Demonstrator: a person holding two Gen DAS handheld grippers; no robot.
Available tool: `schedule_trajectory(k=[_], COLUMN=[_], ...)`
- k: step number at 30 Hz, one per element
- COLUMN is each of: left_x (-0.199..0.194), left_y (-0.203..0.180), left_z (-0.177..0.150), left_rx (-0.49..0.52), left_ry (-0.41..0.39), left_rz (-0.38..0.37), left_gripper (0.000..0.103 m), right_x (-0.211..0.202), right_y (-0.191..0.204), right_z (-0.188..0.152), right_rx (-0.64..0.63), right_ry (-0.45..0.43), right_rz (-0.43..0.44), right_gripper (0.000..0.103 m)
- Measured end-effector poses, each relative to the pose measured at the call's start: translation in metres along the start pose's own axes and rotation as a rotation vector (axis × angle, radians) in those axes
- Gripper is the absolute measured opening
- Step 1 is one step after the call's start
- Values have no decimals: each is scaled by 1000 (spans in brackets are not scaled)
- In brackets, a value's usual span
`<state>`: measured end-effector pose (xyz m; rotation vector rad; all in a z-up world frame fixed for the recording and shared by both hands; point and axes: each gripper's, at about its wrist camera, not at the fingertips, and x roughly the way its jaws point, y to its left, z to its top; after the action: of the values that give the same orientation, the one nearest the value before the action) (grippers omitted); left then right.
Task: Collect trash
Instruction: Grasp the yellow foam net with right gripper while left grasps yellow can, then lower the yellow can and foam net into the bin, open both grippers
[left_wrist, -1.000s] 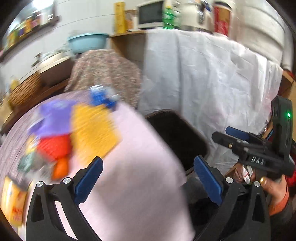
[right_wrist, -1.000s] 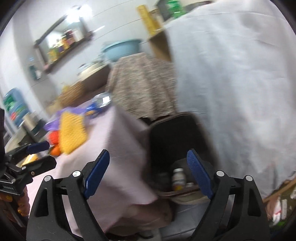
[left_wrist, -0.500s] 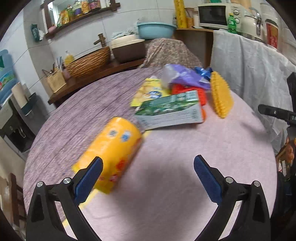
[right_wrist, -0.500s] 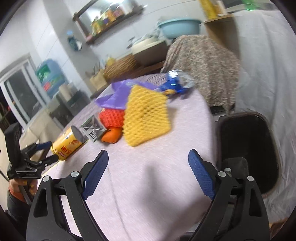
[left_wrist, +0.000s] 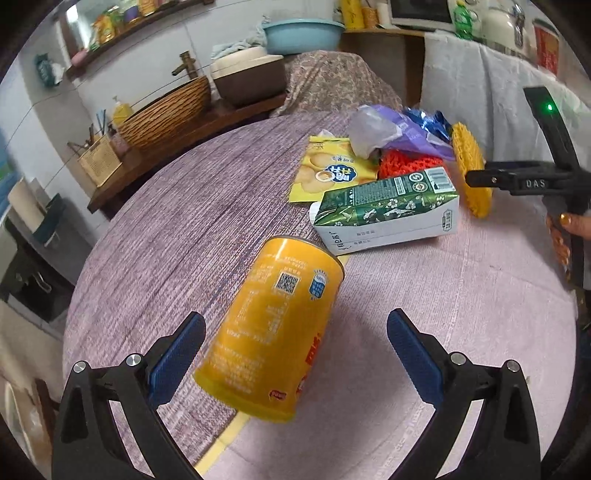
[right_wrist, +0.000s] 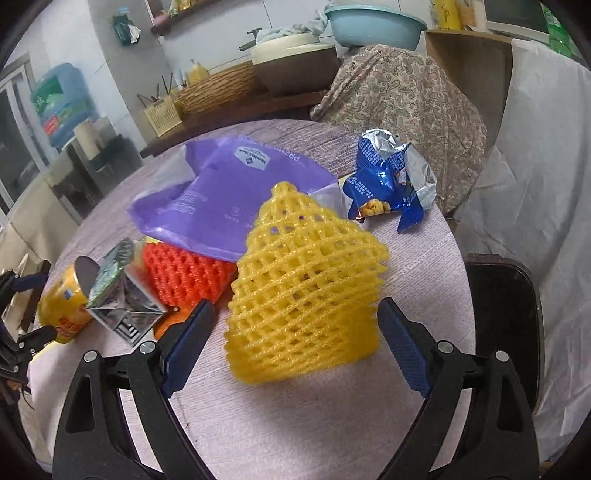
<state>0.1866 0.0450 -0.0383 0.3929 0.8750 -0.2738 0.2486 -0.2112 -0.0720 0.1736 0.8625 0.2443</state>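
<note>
Round table (left_wrist: 177, 206) under a mauve woven cloth, and the trash sits in a loose heap toward its far side. Left gripper (left_wrist: 295, 347) hangs with jaws spread wide, the yellow can (left_wrist: 273, 332) lying on its side between the blue pads, neither pad touching it. Just beyond the can, a green carton (left_wrist: 388, 210) on its side; behind that a yellow snack bag (left_wrist: 325, 166), flat on the cloth. Right gripper (right_wrist: 295, 343) is released too, jaws wide either side of the yellow foam net (right_wrist: 303, 288), no contact visible. An orange net (right_wrist: 184, 273) sits left of it, tucked under a purple bag (right_wrist: 229, 184); a crumpled blue wrapper (right_wrist: 388, 181) lies apart near the table's far edge. A black bin (right_wrist: 506, 325) stands beside the table, on the right. Around the room: a wooden counter (left_wrist: 192, 129) with a wicker basket (left_wrist: 166, 107), a blue basin (left_wrist: 299, 33) higher up, white sheeting (right_wrist: 535, 166) draped on the right, a water jug (right_wrist: 62, 99) by the window.
</note>
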Motion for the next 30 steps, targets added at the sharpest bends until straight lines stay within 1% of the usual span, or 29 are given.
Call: schedule_trajectory(k=[1,2,3,5,6,9,13,19,21,24,26,28,30], left_x=[1,2,3,5,7,15,20,38,45,51,53,53,52], left_y=[0,-1,-1,-2,-2,-3,-5,-3,-2,-1,0,-1,-4], left_z=[1,3,4,5,5,5,6,11,12,14,15,16,15], left_rx=[15,28,35,52,59,87,126,162,179,184,173,157,157], left_ry=[6,12,15,27,36,72,106,194,227,254,265,263,254], left_rz=[3,9,10,-2,-10,-2,5,19,36,47,38,37,51], left_gripper=[97,97,97,97,97,97,97,97,96,89,76,69,69], right_x=[1,2,1,-5,-7,-18,-36,-58,-63,-68,-72,-75,-77], right_y=[-1,-1,-1,-2,-3,-3,-4,-1,1,4,4,3,3], right_z=[-1,-2,-4,-9,-10,-18,-26,-38,-43,-48,-52,-56,-58], right_rx=[-3,-7,-11,-18,-25,-38,-34,-25,-28,-44,-43,-45,-49], right_ry=[2,5,7,-7,-18,-48,-86,-111,-118,-123,-125,-129,-133], right_rz=[-11,-11,0,38,45,34,58,94,101,93,102,104,100], right_gripper=[77,57,50,33,30,27,27,27,27,27,27,27,27])
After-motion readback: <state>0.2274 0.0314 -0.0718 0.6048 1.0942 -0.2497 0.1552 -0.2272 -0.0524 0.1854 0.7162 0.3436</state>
